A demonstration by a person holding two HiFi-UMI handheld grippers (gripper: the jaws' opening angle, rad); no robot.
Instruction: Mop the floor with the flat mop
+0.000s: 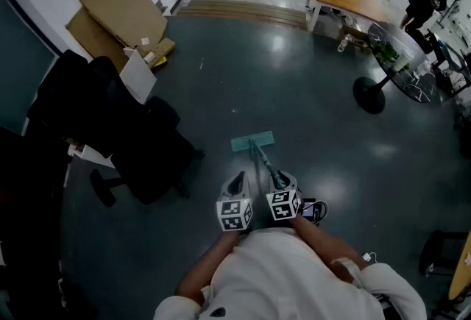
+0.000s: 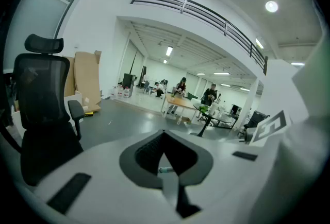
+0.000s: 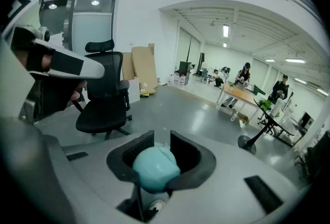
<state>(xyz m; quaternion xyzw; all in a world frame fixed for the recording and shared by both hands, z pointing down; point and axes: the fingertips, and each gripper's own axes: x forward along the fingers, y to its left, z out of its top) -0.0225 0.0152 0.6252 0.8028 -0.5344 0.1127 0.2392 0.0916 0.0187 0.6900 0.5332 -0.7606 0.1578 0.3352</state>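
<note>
Dark floor (image 1: 294, 90) is bearing the mop head (image 1: 252, 142) flat ahead. The right gripper (image 3: 161, 139) is clamping the handle (image 3: 154, 166) at its teal end, probably for steering (the left gripper (image 2: 164, 138) is hanging alongside, jaws together, empty).

Teal mop (image 1: 252, 142), dark grey floor (image 1: 294, 90)

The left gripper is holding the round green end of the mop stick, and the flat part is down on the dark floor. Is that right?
Not quite. It is the right gripper that is shut on the round green end of the mop stick, as the right gripper view shows. The left gripper has its jaws together on nothing. The rest is right: the flat part is down on the dark floor.
</note>
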